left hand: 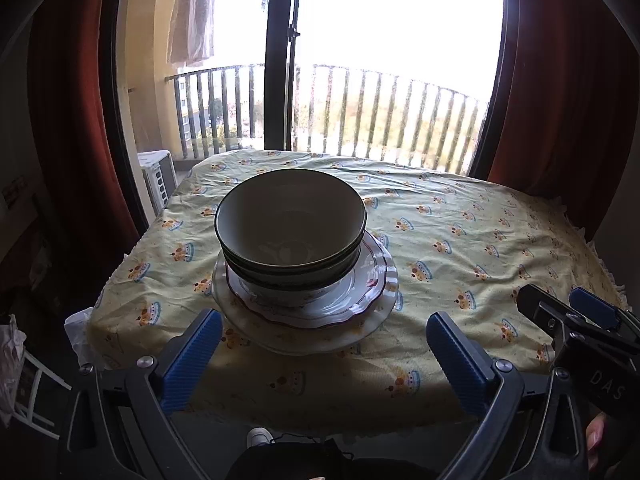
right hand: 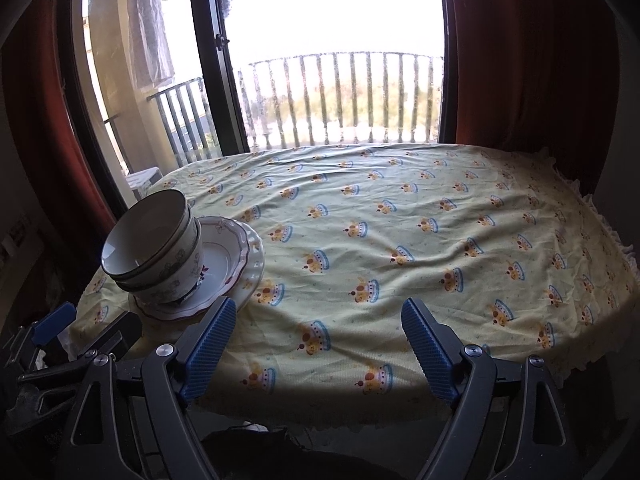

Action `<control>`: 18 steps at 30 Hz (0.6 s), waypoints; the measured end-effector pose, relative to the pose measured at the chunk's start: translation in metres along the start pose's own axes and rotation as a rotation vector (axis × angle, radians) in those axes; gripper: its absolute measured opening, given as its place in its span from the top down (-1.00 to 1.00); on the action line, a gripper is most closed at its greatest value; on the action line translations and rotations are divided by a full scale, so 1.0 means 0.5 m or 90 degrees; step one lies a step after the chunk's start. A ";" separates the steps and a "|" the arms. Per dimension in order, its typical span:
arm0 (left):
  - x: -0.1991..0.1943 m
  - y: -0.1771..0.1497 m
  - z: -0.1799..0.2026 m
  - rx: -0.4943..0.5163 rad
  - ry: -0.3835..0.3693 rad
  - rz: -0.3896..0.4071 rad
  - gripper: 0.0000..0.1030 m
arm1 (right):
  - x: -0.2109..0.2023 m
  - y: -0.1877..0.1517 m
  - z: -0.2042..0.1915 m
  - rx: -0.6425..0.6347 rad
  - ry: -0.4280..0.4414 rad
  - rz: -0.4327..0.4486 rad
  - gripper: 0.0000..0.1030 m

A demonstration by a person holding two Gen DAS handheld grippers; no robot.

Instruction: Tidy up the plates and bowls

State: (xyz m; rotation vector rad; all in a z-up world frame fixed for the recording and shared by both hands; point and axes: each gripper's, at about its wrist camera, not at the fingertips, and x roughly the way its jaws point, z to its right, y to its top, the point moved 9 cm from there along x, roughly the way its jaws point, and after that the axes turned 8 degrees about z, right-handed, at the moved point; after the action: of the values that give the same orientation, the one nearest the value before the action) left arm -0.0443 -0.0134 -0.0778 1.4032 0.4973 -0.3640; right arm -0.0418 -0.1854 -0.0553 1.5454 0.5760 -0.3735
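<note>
**Bowls sit on plates, both grippers wide open**

Blue ribbed pads of the left gripper (left hand: 324, 344) stand far apart with nothing between them, just in front of the dishes. Nested white bowls with dark rims (left hand: 291, 236) sit on a stack of white wavy-edged plates (left hand: 372, 276) on the near left part of the yellow crown-print tablecloth (left hand: 460, 240). To the right, the right gripper (right hand: 319, 330) is wide open too, holding nothing.

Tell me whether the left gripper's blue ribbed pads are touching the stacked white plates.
Apart. In the left wrist view the left gripper stands open, its pads flanking the near rim of the white plates, with yellow tablecloth visible between each pad and the rim.
</note>
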 end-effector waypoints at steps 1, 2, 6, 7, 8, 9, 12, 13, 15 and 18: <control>-0.001 0.001 0.000 0.000 0.001 0.001 -0.99 | -0.001 0.001 0.000 0.000 0.000 0.001 -0.69; -0.001 0.001 0.000 0.001 0.001 0.001 -1.00 | -0.001 0.001 0.000 -0.001 0.000 0.002 -0.69; -0.002 0.003 0.001 0.001 0.003 0.003 -1.00 | -0.002 0.003 0.000 -0.001 0.000 0.004 -0.69; -0.002 0.004 0.002 0.002 0.004 0.004 -1.00 | -0.002 0.004 0.001 -0.001 0.000 0.005 -0.69; -0.002 0.004 0.003 0.003 0.004 0.005 -1.00 | -0.002 0.005 0.001 -0.001 0.000 0.006 -0.69; -0.001 0.004 0.003 0.004 0.005 0.005 -0.99 | -0.002 0.006 0.002 -0.001 0.000 0.007 -0.69; -0.001 0.004 0.004 0.003 0.004 0.005 -0.99 | -0.003 0.006 0.003 -0.001 0.000 0.006 -0.70; -0.001 0.005 0.004 0.003 0.005 0.005 -1.00 | -0.003 0.006 0.003 -0.001 0.000 0.007 -0.70; -0.001 0.004 0.004 0.003 0.004 0.005 -0.99 | -0.003 0.007 0.004 -0.001 0.000 0.008 -0.70; 0.001 0.010 0.006 0.003 0.007 0.008 -1.00 | -0.001 0.011 0.007 -0.001 0.000 0.010 -0.70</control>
State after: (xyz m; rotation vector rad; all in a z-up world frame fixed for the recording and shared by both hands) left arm -0.0410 -0.0156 -0.0737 1.4136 0.4965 -0.3484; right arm -0.0387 -0.1888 -0.0509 1.5483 0.5629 -0.3612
